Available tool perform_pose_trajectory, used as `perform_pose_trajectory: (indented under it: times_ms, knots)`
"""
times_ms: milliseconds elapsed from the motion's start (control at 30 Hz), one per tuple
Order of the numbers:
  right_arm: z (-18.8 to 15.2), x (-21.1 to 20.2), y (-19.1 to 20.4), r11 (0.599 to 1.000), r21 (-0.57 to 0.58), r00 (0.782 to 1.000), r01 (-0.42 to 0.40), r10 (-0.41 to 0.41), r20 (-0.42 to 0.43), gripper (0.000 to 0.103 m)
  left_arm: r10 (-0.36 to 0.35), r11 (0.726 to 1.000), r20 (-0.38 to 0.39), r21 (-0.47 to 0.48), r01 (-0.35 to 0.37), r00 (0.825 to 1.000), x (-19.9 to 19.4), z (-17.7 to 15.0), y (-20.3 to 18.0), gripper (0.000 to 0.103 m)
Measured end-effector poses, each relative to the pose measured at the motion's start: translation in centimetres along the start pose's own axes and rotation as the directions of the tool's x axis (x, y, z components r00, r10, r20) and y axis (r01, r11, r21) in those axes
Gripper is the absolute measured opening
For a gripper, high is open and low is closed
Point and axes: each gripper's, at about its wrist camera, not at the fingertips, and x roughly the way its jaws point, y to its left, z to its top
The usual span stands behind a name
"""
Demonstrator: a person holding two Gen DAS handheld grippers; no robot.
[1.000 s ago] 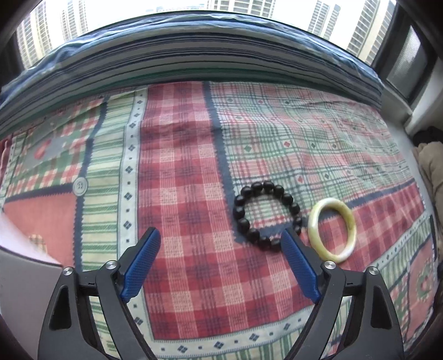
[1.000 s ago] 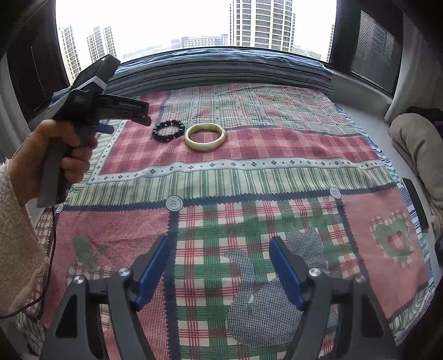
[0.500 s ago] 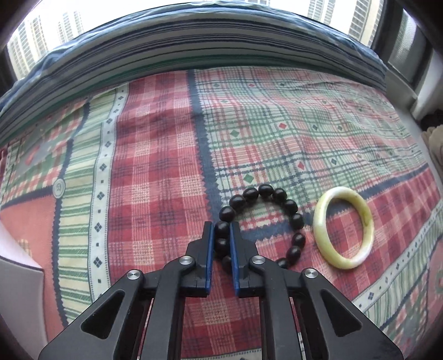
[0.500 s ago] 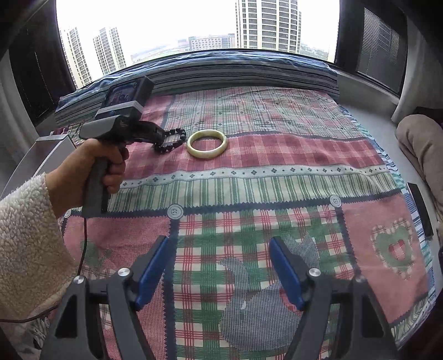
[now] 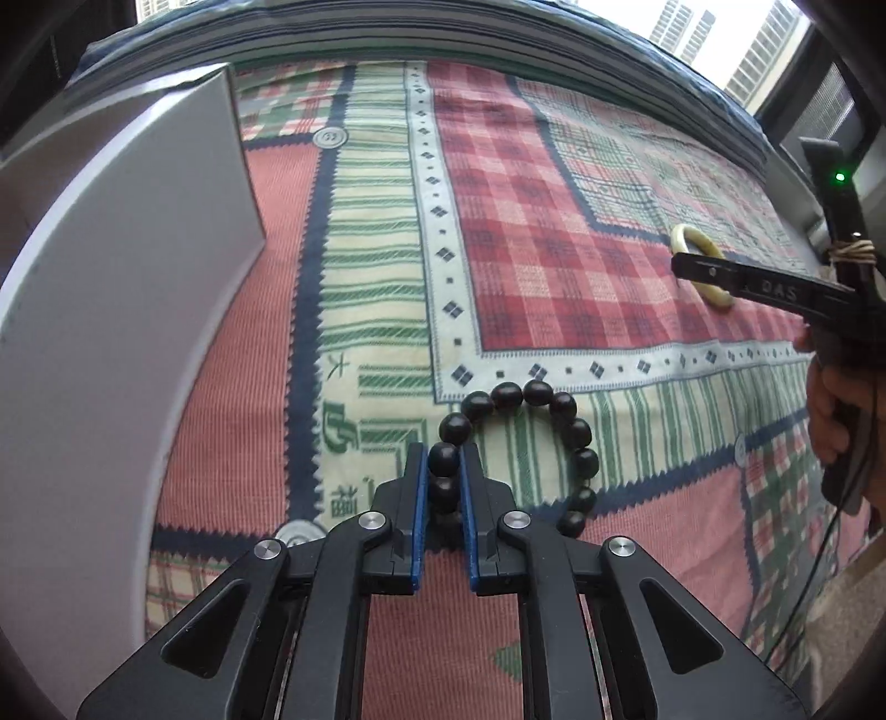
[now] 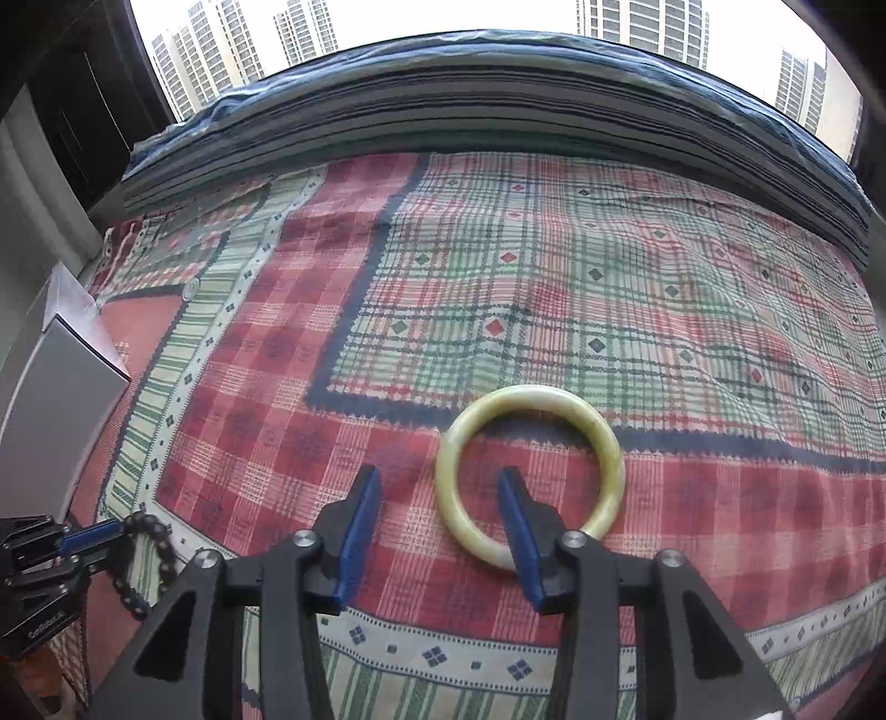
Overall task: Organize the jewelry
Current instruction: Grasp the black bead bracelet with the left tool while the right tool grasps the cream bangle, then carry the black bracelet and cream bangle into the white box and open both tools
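Partly hidden, bead bracelet (image 5: 520, 443) pinched by left tongs (image 5: 443, 471); right tongs (image 6: 437, 515) closing astride bangle (image 6: 529, 476).

high-rise bedroom: patchwork bedspread (image 6: 554, 288), towers (image 6: 642, 22) outside window.

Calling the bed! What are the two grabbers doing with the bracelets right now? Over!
Left tool shut on the black bead bracelet. Right tool closing around the near side of the jade bangle, not pinched yet. Nothing in the way.
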Motion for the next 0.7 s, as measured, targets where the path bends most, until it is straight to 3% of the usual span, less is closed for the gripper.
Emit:
perform_pose_trajectory:
  times_ms: [67, 133, 400, 533, 700]
  knots:
    - [0.0, 0.8, 0.3, 0.999, -0.019, 0.999, 0.033, -0.033, 0.002, 0.037, -0.002, 1.000, 0.006, 0.002, 0.002, 1.000, -0.4, -0.6, 0.2, 0.009]
    - [-0.2, 0.7, 0.5, 0.999, -0.014, 0.999, 0.030, -0.030, -0.013, 0.012, -0.005, 1.000, 0.010, -0.001, 0.005, 1.000, -0.9, -1.3, 0.6, 0.009]
    - [-5.1, -6.0, 2.0, 0.992, 0.041, 0.992, -0.119, 0.118, 0.038, 0.011, -0.070, 0.997, 0.083, -0.017, 0.072, 0.994, -5.7, -3.1, 1.8, 0.009]
    - [-8.8, -9.9, 4.1, 0.972, 0.060, 0.971, -0.229, 0.224, 0.080, 0.011, -0.074, 0.997, 0.135, -0.013, 0.076, 0.988, -9.0, -4.9, 2.4, 0.009]
    - [-12.8, -12.8, 7.1, 0.927, 0.098, 0.929, -0.363, 0.351, 0.116, 0.011, -0.088, 0.995, 0.168, -0.024, 0.094, 0.982, -12.7, -7.3, 3.0, 0.009]
